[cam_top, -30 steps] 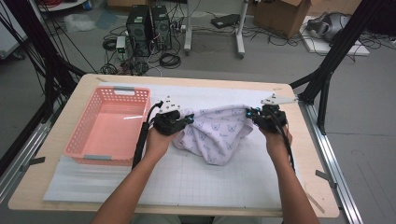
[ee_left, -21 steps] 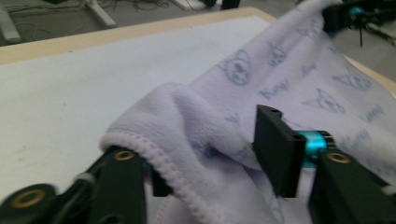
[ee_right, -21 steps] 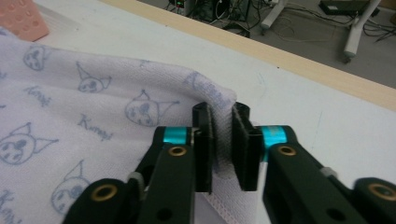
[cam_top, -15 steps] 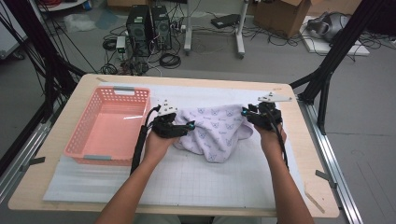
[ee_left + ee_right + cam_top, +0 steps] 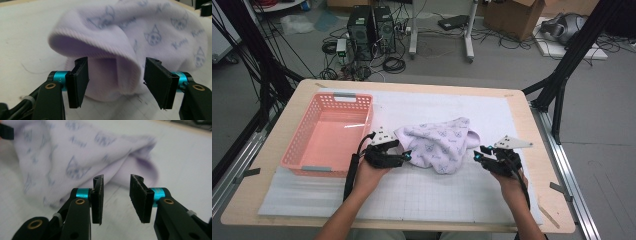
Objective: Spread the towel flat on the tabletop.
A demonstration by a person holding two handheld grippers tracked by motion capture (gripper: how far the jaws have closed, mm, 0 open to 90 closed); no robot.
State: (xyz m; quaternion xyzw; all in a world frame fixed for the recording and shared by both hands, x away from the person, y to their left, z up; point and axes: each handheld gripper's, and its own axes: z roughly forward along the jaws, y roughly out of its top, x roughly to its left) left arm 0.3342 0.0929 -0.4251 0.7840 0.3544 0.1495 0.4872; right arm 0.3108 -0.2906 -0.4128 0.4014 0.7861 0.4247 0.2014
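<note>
Soft lilac ribbed-hem printed garment (image 5: pixel 442 145) lies crumpled on gridded mat (image 5: pixel 422 192).

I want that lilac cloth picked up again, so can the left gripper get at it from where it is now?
Probably yes: the left gripper is open, the lilac cloth and its folded hem lie right before it, and nothing stands between.

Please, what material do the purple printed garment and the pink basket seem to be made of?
The garment looks like soft knitted cotton or a similar jersey: matt pale lilac, printed with small cat faces, with a ribbed hem, and it folds limply. The basket seems to be moulded plastic: even salmon-pink colour, stiff latticed walls, slightly glossy floor. The exact fibre or plastic cannot be told.
</note>
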